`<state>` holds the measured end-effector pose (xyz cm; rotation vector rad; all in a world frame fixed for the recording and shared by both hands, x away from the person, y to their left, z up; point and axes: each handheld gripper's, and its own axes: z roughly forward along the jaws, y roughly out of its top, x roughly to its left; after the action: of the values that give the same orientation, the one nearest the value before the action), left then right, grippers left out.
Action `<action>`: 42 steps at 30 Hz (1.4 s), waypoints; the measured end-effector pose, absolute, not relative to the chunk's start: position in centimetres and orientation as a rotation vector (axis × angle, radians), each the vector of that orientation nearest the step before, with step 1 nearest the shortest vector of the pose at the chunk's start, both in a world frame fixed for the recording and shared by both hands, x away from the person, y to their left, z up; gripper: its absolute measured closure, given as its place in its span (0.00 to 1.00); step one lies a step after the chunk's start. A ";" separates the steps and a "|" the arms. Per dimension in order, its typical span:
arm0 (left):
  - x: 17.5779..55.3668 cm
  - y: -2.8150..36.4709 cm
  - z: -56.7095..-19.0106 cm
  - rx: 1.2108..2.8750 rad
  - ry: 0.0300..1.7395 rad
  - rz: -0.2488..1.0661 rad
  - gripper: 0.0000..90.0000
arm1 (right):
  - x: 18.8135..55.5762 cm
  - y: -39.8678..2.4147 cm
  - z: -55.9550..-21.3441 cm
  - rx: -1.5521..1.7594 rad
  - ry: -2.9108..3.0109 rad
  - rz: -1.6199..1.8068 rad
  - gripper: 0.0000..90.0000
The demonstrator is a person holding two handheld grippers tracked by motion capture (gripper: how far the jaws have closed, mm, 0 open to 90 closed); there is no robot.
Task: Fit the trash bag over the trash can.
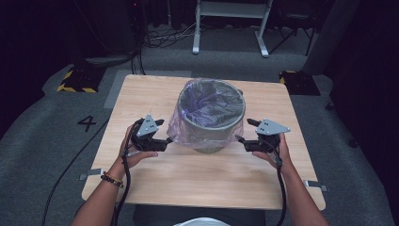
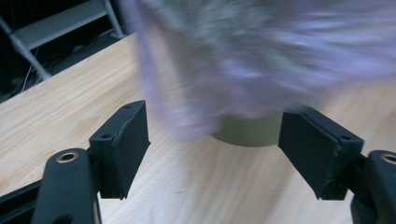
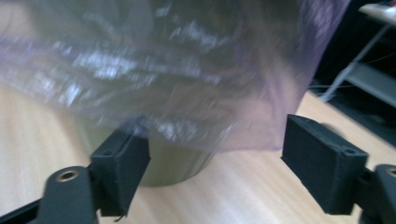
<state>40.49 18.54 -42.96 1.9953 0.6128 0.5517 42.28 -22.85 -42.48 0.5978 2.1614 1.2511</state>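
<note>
A grey-green bin (image 1: 212, 126) stands in the middle of the wooden table (image 1: 160, 174), lined with a clear purple bag (image 1: 184, 123) that is folded over its rim and hangs down the outside. My left gripper (image 1: 163, 132) sits just left of the bin, jaws open, nothing between them. My right gripper (image 1: 246, 132) sits just right of the bin, also open and empty. In the left gripper view the blurred bag (image 2: 243, 60) hangs over the bin's base (image 2: 247, 130) beyond my fingers (image 2: 123, 144). The right gripper view has the bag (image 3: 163, 79) draped ahead of the open fingers (image 3: 317, 163).
The table's front half (image 1: 202, 183) is bare wood. A white metal frame (image 1: 230, 19) stands on the grey floor behind the table, with cables nearby. Black and yellow striped blocks (image 1: 77, 80) sit at the table's far corners.
</note>
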 end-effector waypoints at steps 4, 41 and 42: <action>39.5 17.5 -42.4 1.976 0.548 0.539 0.25 | 41.9 -22.3 -42.1 0.540 2.129 1.244 0.54; 42.7 14.8 -46.1 2.208 0.499 0.475 1.00 | 43.6 -24.5 -46.5 0.719 2.354 1.195 1.00; 42.8 15.0 -46.3 2.200 0.513 0.457 0.99 | 43.7 -24.5 -46.7 0.727 2.365 1.183 1.00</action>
<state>42.80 15.02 -46.26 2.2002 0.5132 0.4566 43.74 -24.51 -46.66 0.7269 2.3652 1.1825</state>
